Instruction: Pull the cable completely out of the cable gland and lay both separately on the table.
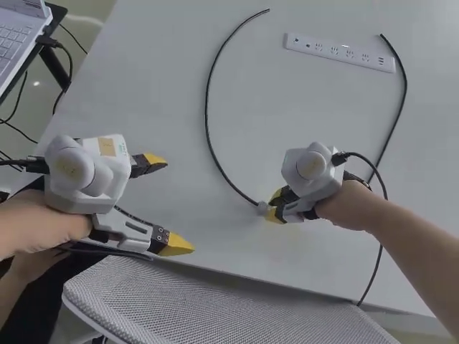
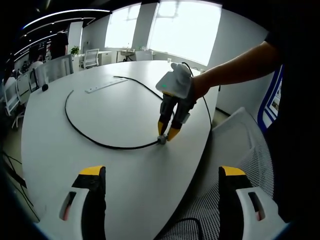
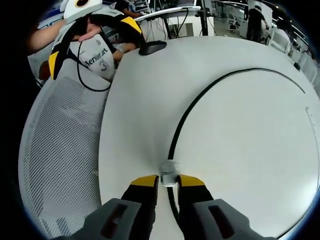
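Head view: right gripper (image 1: 275, 210) clamped on small pale plastic cable gland (image 1: 262, 209), near front edge of white table (image 1: 143, 86). Long black cable (image 1: 206, 107) arcs away from gland. Left gripper (image 1: 166, 204) spread, empty, well apart.
Left gripper view: cable unheld. Risk: pulling gland drags whole cable along.
Right gripper view: gland pinched at very tips. Risk: it slips free, drops off edge.

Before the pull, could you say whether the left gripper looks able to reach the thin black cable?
Probably yes: the left gripper hangs open beside the white table, nothing lies between it and the thin black cable, and the right gripper is shut on the small pale cable gland.
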`<state>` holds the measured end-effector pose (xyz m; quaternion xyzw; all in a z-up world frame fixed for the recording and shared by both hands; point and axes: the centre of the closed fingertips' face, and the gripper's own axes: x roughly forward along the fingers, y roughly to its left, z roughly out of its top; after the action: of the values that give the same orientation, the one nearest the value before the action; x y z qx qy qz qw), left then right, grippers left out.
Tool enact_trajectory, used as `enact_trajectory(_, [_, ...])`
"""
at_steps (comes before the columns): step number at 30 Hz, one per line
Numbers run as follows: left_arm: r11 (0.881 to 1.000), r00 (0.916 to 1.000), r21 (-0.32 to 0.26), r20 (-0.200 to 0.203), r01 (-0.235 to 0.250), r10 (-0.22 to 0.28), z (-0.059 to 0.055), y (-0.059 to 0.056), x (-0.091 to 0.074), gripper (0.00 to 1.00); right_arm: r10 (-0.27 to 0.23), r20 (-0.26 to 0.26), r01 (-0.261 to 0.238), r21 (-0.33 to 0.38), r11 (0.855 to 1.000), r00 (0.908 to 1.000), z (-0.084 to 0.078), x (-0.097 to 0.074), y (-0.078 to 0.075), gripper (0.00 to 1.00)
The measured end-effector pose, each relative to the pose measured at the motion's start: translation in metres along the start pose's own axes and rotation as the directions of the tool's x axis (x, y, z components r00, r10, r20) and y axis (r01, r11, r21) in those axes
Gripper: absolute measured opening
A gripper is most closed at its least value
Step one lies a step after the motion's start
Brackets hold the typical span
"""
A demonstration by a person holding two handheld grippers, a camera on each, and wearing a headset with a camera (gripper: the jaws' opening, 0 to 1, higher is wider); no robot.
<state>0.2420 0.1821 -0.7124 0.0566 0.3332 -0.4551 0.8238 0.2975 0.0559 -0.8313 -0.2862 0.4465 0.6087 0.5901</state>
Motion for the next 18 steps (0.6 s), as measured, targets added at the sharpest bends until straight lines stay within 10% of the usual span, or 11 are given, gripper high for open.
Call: enact_trajectory(18, [1.000,1.0000,-0.005,0.004,0.005,-0.005,0.0010,-0.0040,0.0024,0.93,-0.008,0.001,0.008,0.006,1.000,1.0000,0.0007,-0.0039,0.0002,0.09])
